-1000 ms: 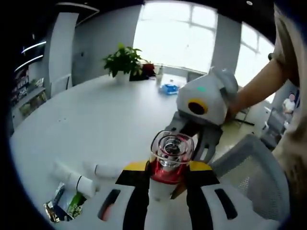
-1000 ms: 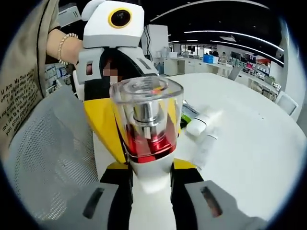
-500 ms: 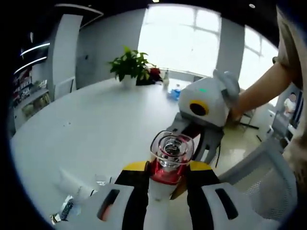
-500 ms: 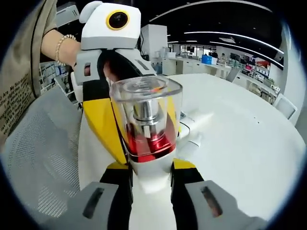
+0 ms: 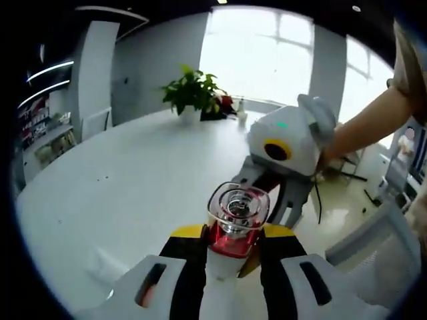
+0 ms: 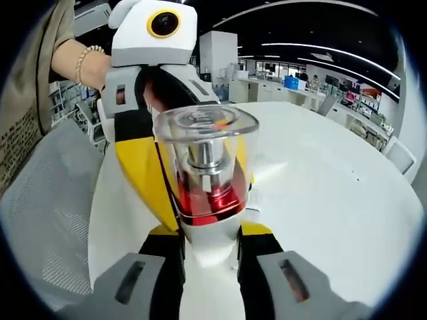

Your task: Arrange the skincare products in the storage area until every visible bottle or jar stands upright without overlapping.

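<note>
A white pump bottle [image 5: 235,223] with a red collar and a clear cap is held above the table, clamped between my left gripper's [image 5: 230,252] yellow-and-black jaws. Just behind it, the right gripper [image 5: 285,143] faces me, its jaws reaching the same bottle. In the right gripper view the bottle [image 6: 207,175] stands upright between my right gripper's [image 6: 208,257] jaws, which are shut on its white body. The left gripper [image 6: 152,73] is close behind it, held by a hand with a bracelet. A white tube [image 5: 105,263] lies on the table at lower left.
The round white table [image 5: 133,180] stretches away to a potted plant [image 5: 197,93] at its far edge by the windows. A grey mesh chair [image 6: 47,220] stands beside the table. The person's arm [image 5: 363,123] comes in from the right.
Both views have swung with the hands: the tubes and sachets at lower left have slid mostly out of the left gripper view. The bottle stays gripped between both grippers.
</note>
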